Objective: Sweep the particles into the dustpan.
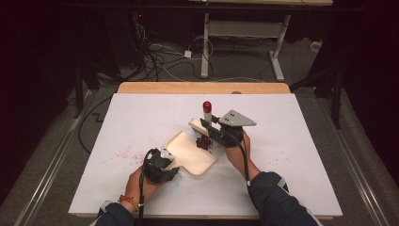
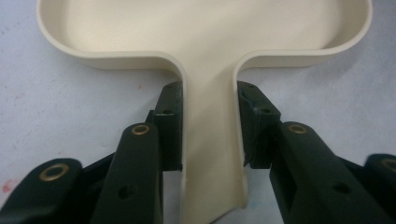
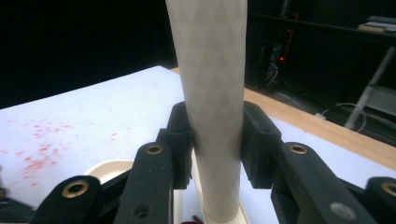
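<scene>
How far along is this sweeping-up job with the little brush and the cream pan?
Partly done. A dark red heap of crumbs already sits gathered at the edge of the dustpan. In hand: the left gripper clamps the pan's handle, and the right gripper grips the brush handle beside the heap. Left to do: pushing the heap into the pan, which looks bare inside, and the red specks scattered on the white table.

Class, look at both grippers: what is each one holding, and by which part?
The left gripper clamps the cream dustpan by its handle. The right gripper grips the brush by its pale handle, low on the shaft.
</scene>
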Demonstrator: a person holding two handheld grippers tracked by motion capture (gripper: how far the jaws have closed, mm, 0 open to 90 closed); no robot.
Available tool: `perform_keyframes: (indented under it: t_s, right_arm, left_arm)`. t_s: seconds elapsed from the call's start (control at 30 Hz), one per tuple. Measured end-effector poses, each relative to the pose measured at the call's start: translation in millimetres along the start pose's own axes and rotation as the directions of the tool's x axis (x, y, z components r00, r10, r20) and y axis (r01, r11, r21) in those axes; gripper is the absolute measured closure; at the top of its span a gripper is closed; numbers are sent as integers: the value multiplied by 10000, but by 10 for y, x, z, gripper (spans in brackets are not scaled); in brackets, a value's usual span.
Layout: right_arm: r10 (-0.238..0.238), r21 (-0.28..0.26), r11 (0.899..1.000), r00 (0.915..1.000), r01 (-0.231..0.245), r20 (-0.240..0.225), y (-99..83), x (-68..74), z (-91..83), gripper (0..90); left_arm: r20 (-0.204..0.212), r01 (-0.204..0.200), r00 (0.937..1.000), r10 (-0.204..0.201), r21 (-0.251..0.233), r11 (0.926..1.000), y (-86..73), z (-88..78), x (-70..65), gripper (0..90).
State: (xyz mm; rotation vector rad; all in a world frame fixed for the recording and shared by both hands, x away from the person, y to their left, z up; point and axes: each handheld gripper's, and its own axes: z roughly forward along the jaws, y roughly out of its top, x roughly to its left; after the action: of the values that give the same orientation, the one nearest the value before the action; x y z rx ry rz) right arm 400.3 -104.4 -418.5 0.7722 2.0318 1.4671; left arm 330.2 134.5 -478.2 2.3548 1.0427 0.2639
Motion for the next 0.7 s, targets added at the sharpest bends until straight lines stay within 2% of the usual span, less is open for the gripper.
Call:
perform_keyframes:
  t_s: [0.13,0.17,0.27,0.43,0.5,0.7]
  right_arm:
    - [-40,21,10000,10000,40,-51,0,74,-11,683]
    - [80,30,10000,10000,-80,-38,0,95,-13,683]
    - [212,-2,9998,9998,-212,58,-4,163,-34,683]
    - [130,22,9999,9994,-130,324,-7,263,-54,679]
    - [244,-24,9997,9993,-243,284,-8,302,-70,680]
    - [146,-58,9999,9996,-145,238,5,414,-101,681]
  left_arm:
    - [-77,-49,10000,49,9,10000,61,35,-24,636]
    - [-72,-39,10000,39,-11,10000,76,42,-27,635]
    - [-53,-82,10000,82,-9,10000,129,59,-32,635]
    - [-110,-19,9999,20,50,10000,173,95,-49,636]
    - [-115,15,9999,-14,41,10000,175,97,-53,636]
    - [-162,69,9998,-70,-42,10000,175,92,-59,636]
